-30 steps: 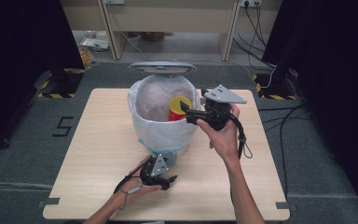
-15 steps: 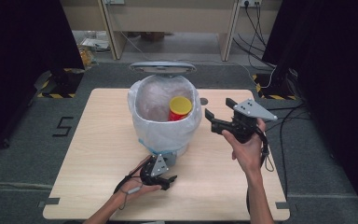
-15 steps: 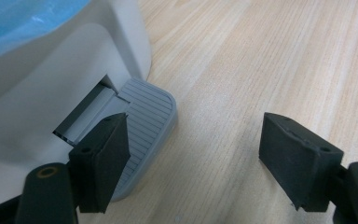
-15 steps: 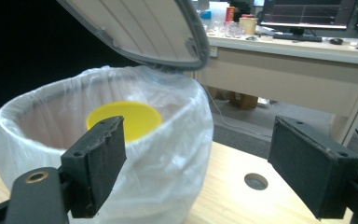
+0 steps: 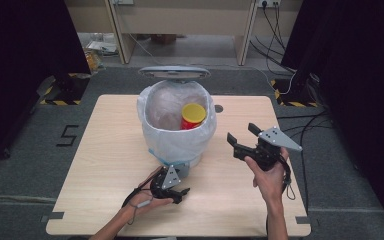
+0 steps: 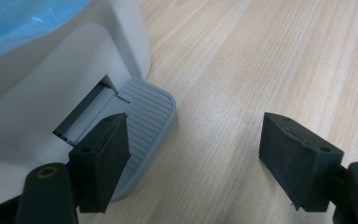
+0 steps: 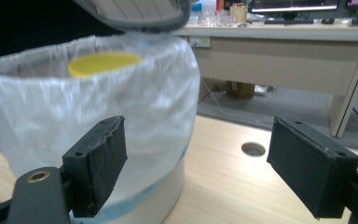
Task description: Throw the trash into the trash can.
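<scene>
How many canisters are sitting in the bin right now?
1: a red canister with a yellow lid stands upright inside the white bin liner, toward its right side. Others could lie hidden lower down.

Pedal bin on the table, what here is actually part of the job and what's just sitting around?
Part of the job:
- pedal bin with white liner, lid up
- red can with yellow lid inside it
- grey pedal, left gripper open, one jaw on it
- right gripper, open, nothing between its jaws

Just about:
- desk behind the table
- floor cables
</scene>
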`<state>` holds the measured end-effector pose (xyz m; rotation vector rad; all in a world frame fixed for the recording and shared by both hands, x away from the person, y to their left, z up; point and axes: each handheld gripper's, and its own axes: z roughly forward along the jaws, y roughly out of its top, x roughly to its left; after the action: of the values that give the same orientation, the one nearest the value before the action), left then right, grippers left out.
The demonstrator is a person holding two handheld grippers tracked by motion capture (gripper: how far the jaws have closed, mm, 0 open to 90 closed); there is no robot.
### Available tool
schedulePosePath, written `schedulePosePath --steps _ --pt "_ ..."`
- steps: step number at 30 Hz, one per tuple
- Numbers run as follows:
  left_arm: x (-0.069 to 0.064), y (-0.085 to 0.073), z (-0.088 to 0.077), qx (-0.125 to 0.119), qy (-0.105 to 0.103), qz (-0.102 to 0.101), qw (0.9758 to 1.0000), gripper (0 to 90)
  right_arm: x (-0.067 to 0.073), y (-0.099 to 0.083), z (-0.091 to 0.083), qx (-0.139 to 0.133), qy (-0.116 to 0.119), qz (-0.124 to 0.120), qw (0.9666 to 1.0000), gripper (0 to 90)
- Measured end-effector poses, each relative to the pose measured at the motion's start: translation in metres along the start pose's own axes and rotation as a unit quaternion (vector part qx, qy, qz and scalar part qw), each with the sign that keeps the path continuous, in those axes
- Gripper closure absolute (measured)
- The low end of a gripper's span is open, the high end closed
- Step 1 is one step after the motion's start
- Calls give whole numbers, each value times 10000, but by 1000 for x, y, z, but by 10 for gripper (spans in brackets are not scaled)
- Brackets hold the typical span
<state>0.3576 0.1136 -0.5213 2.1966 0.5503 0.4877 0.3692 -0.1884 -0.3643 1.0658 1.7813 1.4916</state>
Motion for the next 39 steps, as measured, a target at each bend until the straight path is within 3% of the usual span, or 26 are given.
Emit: schedulePosePath --steps 3,7,25,28,33,39 --pt "0 0 0 2 -2 -1 10000 236 -1 -13 1 77 -56 73 9999 197" --pt "0 0 0 0 0 1 10000 236 -1 -17 1 158 -257 -135 9995 197" --pt "0 0 0 -2 -7 4 10000 237 -2 -50 4 403 -278 -142 9987 192" --pt "0 0 0 12 -2 24 10000 236 -3 -56 4 467 -330 -229 9981 191" --pt "0 0 0 14 -8 9 10000 236 -6 -69 5 651 -337 -152 9972 188" --pt "0 0 0 19 -17 -2 10000 236 -6 -84 9 876 -357 -246 9952 185"
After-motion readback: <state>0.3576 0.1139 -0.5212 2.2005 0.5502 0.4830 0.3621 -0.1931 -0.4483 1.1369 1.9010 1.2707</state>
